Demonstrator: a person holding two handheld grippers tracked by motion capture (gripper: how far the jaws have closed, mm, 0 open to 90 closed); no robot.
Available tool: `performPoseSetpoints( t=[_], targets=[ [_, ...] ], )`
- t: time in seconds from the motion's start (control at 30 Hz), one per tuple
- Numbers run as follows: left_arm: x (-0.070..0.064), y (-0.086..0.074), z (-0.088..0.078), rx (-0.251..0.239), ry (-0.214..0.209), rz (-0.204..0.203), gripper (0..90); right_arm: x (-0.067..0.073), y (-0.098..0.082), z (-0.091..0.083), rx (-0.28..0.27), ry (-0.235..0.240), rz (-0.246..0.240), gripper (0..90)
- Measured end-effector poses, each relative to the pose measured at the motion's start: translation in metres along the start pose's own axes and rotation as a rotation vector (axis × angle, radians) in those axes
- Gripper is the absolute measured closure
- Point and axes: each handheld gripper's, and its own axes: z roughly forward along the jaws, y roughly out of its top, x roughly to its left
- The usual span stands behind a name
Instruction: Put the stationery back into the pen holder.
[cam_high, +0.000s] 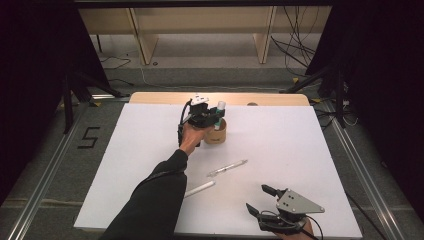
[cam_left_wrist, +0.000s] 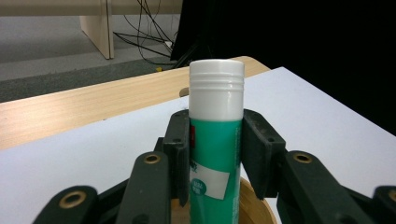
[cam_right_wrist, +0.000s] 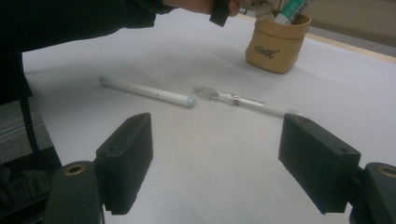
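Note:
A green glue stick (cam_left_wrist: 215, 154) with a white cap stands upright between the jaws of my left gripper (cam_high: 214, 118), which is shut on it. Its lower end sits inside a tan paper cup (cam_high: 215, 135) at the far middle of the white table sheet (cam_high: 280, 140); the cup (cam_right_wrist: 278, 43) and the stick (cam_right_wrist: 292, 10) also appear in the right gripper view. My right gripper (cam_high: 256, 198) hovers open near the front right edge, nothing between its jaws. A white pen (cam_right_wrist: 147, 92) and a clear pen (cam_right_wrist: 243, 101) lie ahead of it on the sheet.
The white pen (cam_high: 200, 189) and clear pen (cam_high: 228, 167) lie in the middle front of the sheet. A person's dark sleeve (cam_high: 150, 200) crosses from the front edge toward the cup. A wooden table edge (cam_high: 165, 97) runs behind the sheet.

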Motion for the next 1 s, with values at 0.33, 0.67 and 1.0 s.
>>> performPoseSetpoints(
  t=[0.33,0.67,1.0],
  targets=[
    [-0.0006,-0.0019,0.0018,0.012,0.003,0.006,64.7,-0.0004,-0.0004,0.0003,0.0,-0.001,-0.001,26.8],
    [0.0011,-0.0034,0.0022,0.039,0.006,0.014,64.5,-0.0002,-0.0004,0.0004,0.0,0.002,-0.003,26.9],
    [0.0034,-0.0061,0.0009,0.066,0.006,0.02,64.1,-0.0004,-0.0006,0.0007,0.003,0.003,-0.003,26.8]
  ],
)
